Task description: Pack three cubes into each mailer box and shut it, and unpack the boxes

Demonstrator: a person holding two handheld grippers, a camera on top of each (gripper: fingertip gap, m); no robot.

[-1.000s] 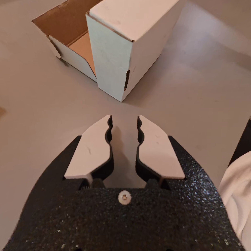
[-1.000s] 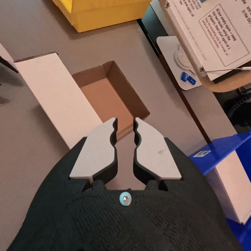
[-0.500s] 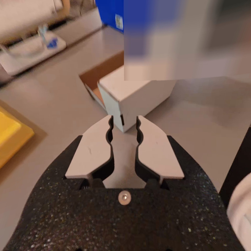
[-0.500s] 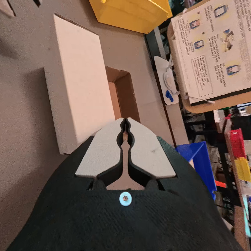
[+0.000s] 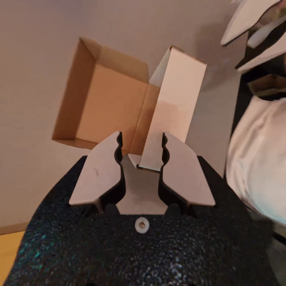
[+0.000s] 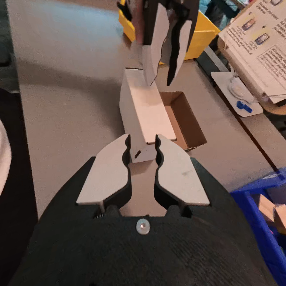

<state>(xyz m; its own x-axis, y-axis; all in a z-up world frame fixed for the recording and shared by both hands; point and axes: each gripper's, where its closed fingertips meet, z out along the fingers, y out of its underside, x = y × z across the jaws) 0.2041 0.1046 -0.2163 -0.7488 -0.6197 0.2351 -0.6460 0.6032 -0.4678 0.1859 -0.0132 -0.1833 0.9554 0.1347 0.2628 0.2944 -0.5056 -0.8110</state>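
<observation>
Approaching an empty mailer box from both ends

Positioned at opposite ends of the open mailer box (image 6: 182,117), the 2 grippers are judged to be lined up for work on its raised lid (image 6: 148,111). The box is set on the grey table (image 6: 69,100), its brown interior bare; no cubes are seen inside it. The white lid is stood up along the long side of the box, which leaves the tray exposed for loading, or shows it just unpacked; which of the 2 cannot be told.

The left gripper (image 5: 141,136) is held above the near end of the box, and its jaws are spread apart with nothing between them but a view of the lid's end flap below. Whether the right-hand finger (image 5: 182,168) brushes that flap is uncertain, since the picture is smeared by motion. The right gripper (image 6: 142,137) is held just short of the opposite end of the box, its jaws likewise parted and empty, the slotted end panel of the lid framed in the gap.

Beyond the box a yellow bin (image 6: 199,35) is seen, and beside the right gripper a blue bin (image 6: 255,201) in which pale cubes (image 6: 269,212) appear to lie.
</observation>
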